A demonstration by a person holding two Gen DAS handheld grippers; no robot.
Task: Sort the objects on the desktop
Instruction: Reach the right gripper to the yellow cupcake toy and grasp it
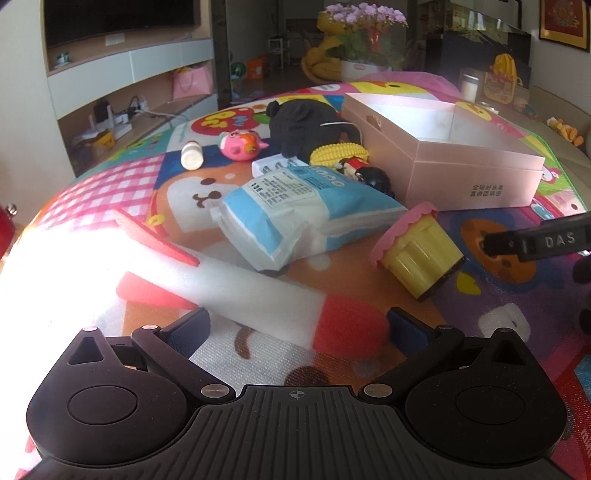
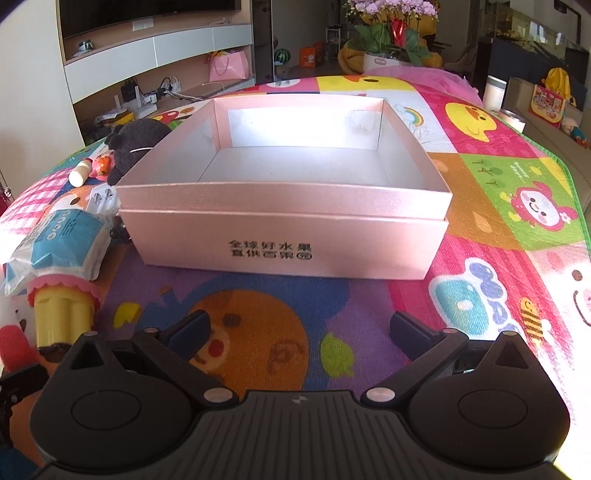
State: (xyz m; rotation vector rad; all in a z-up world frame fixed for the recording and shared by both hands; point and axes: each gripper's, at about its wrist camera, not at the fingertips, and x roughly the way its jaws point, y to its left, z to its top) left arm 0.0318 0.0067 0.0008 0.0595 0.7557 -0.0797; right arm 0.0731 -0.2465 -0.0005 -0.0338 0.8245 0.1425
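An open pink box [image 2: 284, 229] stands empty on the cartoon play mat [image 2: 491, 184]; it also shows in the left wrist view [image 1: 469, 177] at the right. To its left lie a blue-and-white packet [image 1: 295, 214], a toy cupcake [image 1: 417, 251] on its side, a black plush toy [image 1: 303, 129], a toy corn cob [image 1: 338, 153], a pink toy [image 1: 240, 146] and a small white bottle [image 1: 192, 157]. My left gripper [image 1: 297, 328] is open and empty, short of the packet. My right gripper [image 2: 299, 326] is open and empty, in front of the box.
A white-and-red flat item [image 1: 236, 291] lies just ahead of the left gripper in strong glare. The right gripper's finger [image 1: 539, 242] reaches in beside the cupcake. Shelves, a TV and a flower pot [image 2: 388, 33] stand beyond the mat.
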